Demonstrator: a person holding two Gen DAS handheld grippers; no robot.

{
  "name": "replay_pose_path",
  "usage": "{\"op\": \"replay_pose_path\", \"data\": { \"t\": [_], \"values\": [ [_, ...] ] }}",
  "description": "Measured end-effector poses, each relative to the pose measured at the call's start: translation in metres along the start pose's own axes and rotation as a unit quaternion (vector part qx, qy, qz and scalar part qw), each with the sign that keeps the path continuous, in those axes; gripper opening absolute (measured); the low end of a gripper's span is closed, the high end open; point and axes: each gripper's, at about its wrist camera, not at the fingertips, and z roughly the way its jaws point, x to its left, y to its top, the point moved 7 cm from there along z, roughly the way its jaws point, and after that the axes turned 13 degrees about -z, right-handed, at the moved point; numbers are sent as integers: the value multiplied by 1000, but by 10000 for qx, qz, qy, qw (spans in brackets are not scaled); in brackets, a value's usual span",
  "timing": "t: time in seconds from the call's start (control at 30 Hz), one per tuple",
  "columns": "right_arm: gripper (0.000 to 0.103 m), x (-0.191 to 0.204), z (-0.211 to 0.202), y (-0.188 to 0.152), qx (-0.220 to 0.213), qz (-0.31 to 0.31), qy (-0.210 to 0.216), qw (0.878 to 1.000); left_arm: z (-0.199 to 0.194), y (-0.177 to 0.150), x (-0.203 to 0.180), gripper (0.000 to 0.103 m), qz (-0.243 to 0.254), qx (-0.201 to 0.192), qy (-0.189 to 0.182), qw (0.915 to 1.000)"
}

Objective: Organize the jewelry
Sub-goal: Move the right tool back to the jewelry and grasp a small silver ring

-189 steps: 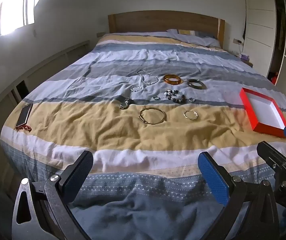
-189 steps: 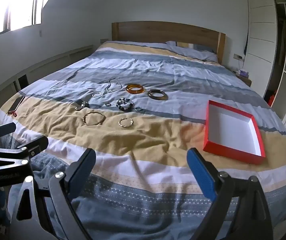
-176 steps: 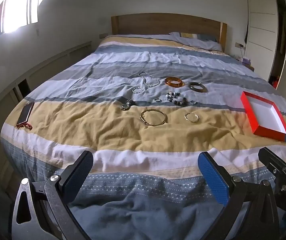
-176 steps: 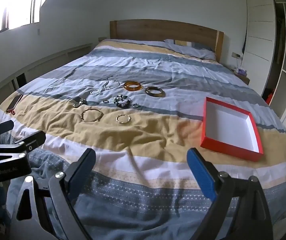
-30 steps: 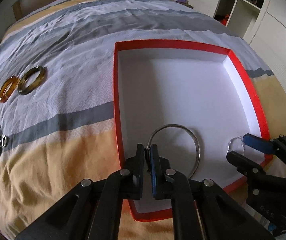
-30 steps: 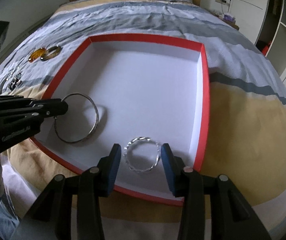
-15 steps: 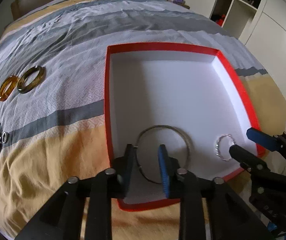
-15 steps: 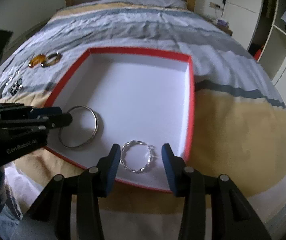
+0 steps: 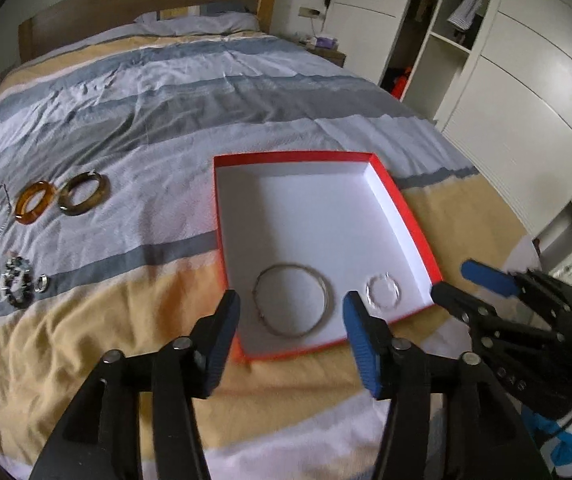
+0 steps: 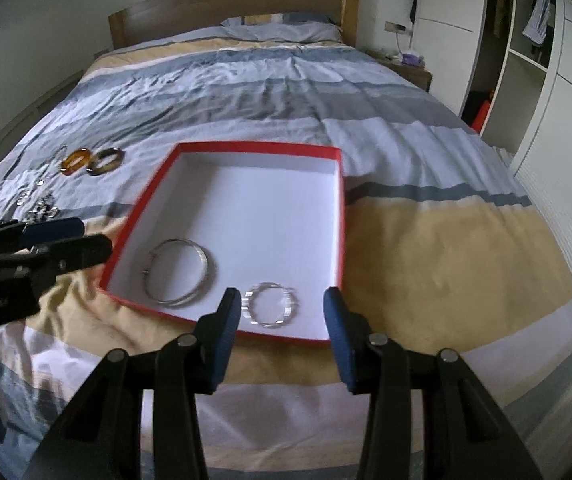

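Left gripper [image 9: 290,320] has just been opening, jaws wide and empty — right gripper [image 10: 281,320] gapes too; large bangle [image 9: 292,300] and twisted bracelet [image 10: 271,305] lie inside the red box [image 9: 402,208].

box [image 9: 406,216]: red outside, white inside | bedcover [image 9: 165,92]: grey, white and yellow stripes | bangles: amber [image 9: 34,202], brown-olive [image 9: 83,193], two silver in box [image 9: 292,300] | gripper pads [image 9: 356,340]: blue | headboard [image 10: 229,8]: brown wood

Small jewelry [image 9: 17,286] at left too blurred to identify.
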Motion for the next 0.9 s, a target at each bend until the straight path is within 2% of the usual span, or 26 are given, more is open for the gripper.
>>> {"op": "replay_pose_path", "data": {
  "t": [0.23,0.4,0.6,0.77,0.9],
  "values": [
    [41,56,-24,18,-278,-283,281,9988,-51,-21,43,63,1,-308,297,9991],
    [41,108,-34,33,-428,-604,546,9958,-88,-32,99,65,-254,-565,595,9963],
    [41,167,-37,48,-604,-840,919,9904,-123,-53,185,66,-689,-755,1051,9892],
    [41,212,-26,59,-626,-1164,1265,9831,-130,-71,246,66,-1129,-753,1284,9824],
    [40,243,-5,71,-578,-1428,1509,9765,-125,-74,283,66,-1399,-717,1282,9792]
  ]
}}
